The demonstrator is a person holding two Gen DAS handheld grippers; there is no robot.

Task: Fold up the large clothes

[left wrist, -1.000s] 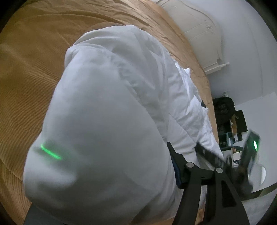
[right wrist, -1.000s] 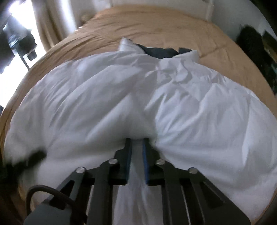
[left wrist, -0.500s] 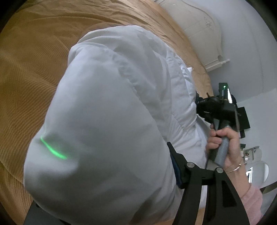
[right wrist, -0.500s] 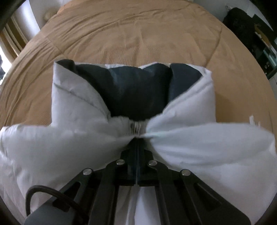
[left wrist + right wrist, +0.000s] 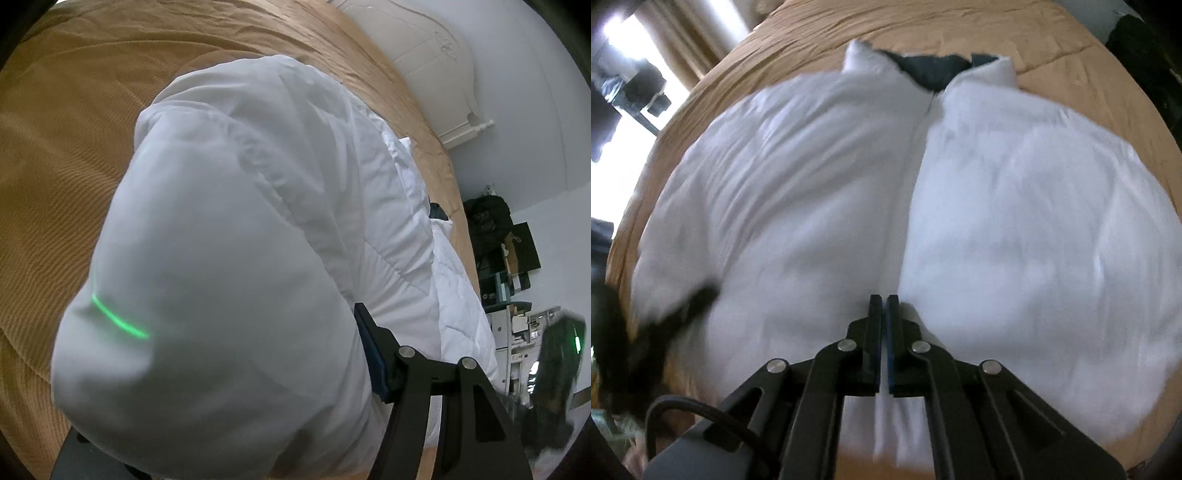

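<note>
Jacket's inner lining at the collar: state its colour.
Dark navy blue, set against the white jacket shell. The lining shows best in the right wrist view.

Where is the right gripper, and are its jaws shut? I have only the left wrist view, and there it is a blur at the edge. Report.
Observer: The right gripper is at the hem of the white jacket, jaws together. I cannot tell whether cloth is pinched.
Operator: Give me the jacket's lie.
Observer: It is spread front up on the tan bed cover, with the front closure running straight from the gripper to the collar.
Operator: Describe the collar.
Observer: It stands open and shows dark blue lining between two white points.
</note>
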